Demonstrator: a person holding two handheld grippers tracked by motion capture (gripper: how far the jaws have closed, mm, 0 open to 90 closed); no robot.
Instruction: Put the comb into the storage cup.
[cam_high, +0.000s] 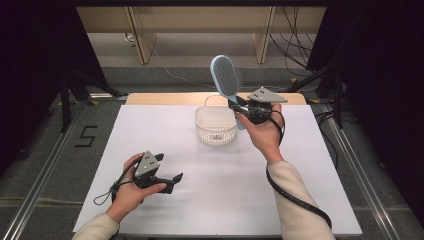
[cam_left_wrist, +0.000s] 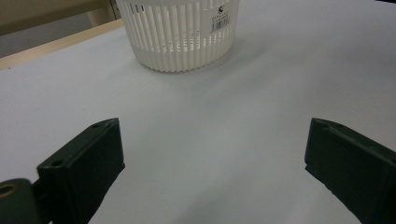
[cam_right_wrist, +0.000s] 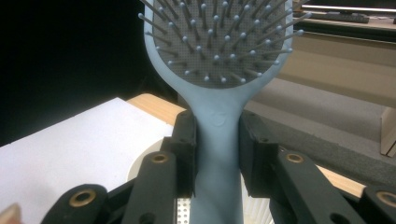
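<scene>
High view is showing the right tool (cam_high: 239, 108) gripping a blue brush (cam_high: 227, 79) by its handle and holding it upright, bristle head up, just above the far right rim of the white basket (cam_high: 215, 131). Right gripper view is showing both jaws pressing on the brush (cam_right_wrist: 217, 116) handle from either side, bristles facing the camera. On the near left of the white desk (cam_high: 210, 200), the left tool (cam_high: 172, 180) is resting low in the person's hand, its jaws standing wide with nothing between them. Left gripper view is looking across the bare desk (cam_left_wrist: 219, 112) toward the basket (cam_left_wrist: 180, 35).
</scene>
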